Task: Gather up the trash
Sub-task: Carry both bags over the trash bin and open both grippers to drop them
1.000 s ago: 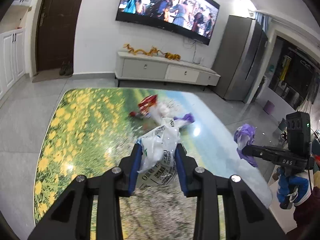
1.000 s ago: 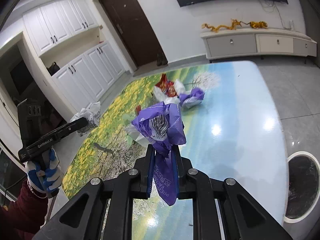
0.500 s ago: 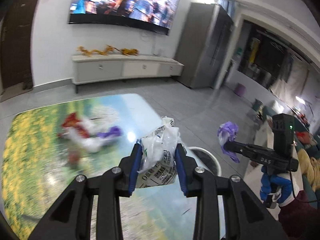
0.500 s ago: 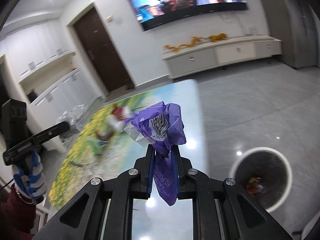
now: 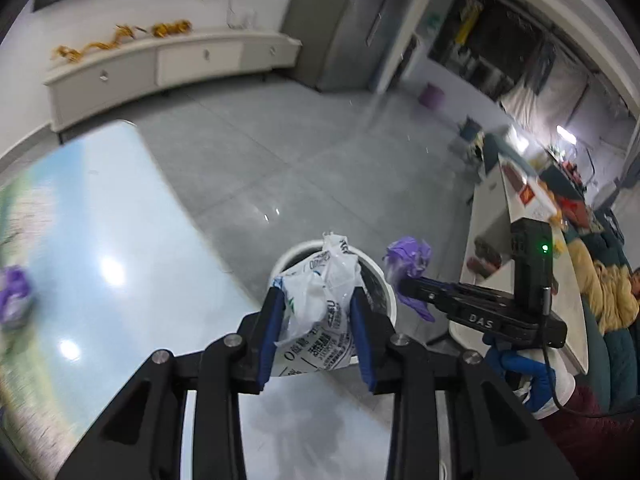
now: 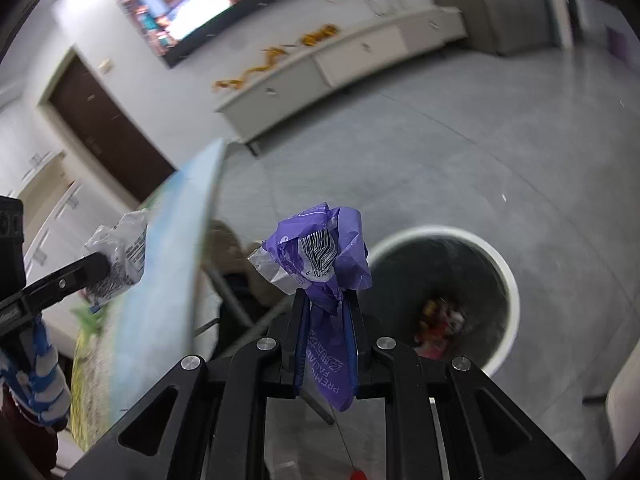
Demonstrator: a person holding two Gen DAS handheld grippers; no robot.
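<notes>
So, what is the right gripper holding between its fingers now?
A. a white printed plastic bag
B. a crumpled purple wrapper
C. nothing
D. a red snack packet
B: the right gripper is shut on the crumpled purple wrapper, whose barcode shows; the white printed bag is in the left gripper.

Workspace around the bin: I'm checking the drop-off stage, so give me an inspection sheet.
Surface: glossy table with printed meadow picture, edge beside bin.
Job's things: crumpled white printed plastic bag; crumpled purple snack wrapper; round white-rimmed waste bin on floor, colourful trash inside.
Clutter: blurred purple wrapper on table.
Grippers: left claw shut on white bag above bin; right claw shut on purple wrapper, beside bin.
Cables: thin black lead from right handle.
Surroundings: grey tiled floor, low white cabinet, wall television.
</notes>
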